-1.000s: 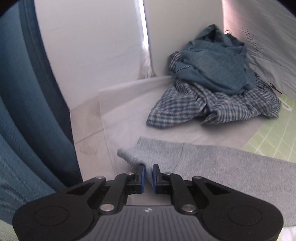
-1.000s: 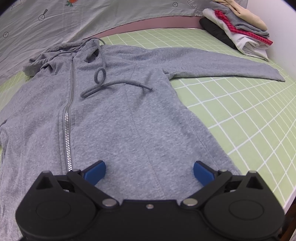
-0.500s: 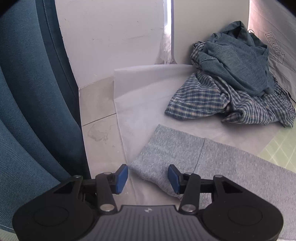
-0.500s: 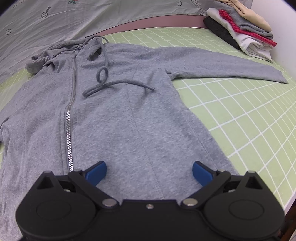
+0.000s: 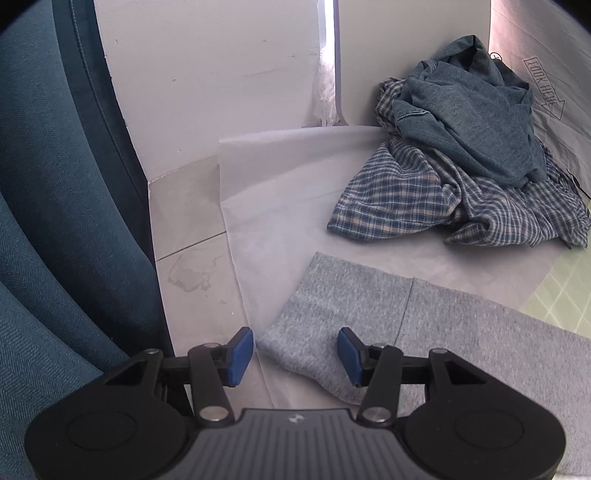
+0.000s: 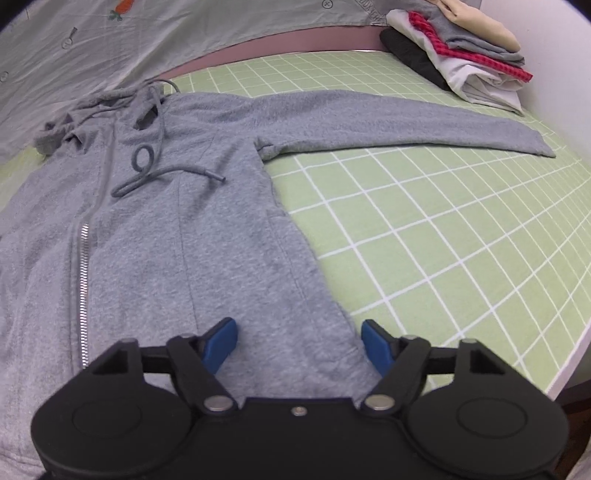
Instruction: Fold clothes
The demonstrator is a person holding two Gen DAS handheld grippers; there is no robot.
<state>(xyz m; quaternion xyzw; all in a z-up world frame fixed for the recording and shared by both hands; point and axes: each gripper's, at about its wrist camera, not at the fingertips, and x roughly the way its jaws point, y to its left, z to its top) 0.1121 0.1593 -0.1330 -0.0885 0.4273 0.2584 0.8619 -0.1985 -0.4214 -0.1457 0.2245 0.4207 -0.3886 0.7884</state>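
The grey sheet [image 5: 554, 122] at the upper right of the left wrist view bears 1 printed arrow outline containing the words "LOOK HERE", seen upside down. The right wrist view shows partial lettering at the sheet's [image 6: 221, 29] top edge, too cut off to read.

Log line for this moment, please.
left claw: opening over sleeve cuff | right claw: closing over hoodie hem

Hoodie [image 6: 207, 236] cut off left, below
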